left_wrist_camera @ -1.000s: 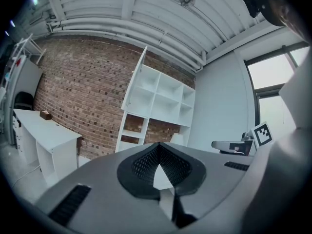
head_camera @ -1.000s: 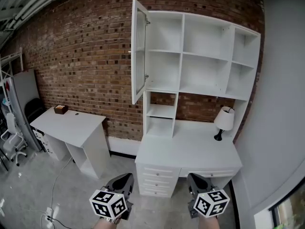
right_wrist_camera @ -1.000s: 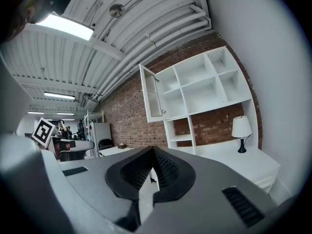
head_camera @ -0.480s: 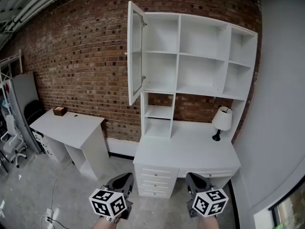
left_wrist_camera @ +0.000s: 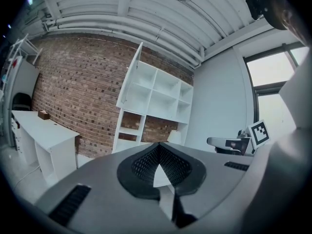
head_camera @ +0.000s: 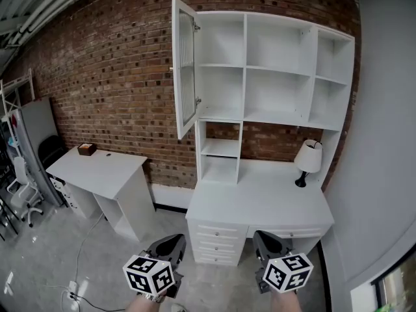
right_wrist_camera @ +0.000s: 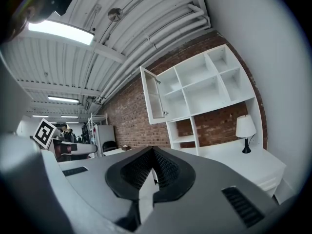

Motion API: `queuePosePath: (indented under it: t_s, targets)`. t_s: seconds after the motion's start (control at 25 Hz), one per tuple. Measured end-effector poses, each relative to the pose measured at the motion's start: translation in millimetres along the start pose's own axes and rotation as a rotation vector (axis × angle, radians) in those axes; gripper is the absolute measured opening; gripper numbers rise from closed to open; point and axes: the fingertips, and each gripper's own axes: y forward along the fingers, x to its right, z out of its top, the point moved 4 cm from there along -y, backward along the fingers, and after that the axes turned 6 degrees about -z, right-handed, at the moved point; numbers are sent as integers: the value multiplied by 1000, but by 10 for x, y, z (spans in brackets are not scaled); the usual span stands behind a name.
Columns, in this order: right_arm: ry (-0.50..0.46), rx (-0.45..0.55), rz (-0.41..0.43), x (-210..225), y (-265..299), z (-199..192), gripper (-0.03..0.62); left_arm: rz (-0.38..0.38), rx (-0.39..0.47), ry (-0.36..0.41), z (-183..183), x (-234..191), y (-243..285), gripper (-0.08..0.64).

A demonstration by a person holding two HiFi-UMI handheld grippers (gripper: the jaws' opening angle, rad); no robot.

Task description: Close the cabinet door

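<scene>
Bare floor before the desk — cabinet door juts out.

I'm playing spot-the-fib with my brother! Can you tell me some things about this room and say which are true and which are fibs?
1. The door is shut. False: it stands open, swung out to the left of the shelves.
2. A lamp stands on the desk. True.
3. The left tongs are holding the door. False: they are shut on nothing, low down and well away from it.
4. A little brown box sits on the table at the left. True.
</scene>
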Motion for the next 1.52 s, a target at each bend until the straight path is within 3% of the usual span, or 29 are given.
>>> queuePosePath:
  t_s: [0.8,1.52]
  targets:
    - [-12,13,-37,-2,657,162,26,-42,24,6,221,-563,439,8]
    - [-8,-14,-30,-273,2042,207,26,-8,17,-16,420,-1791,837,8]
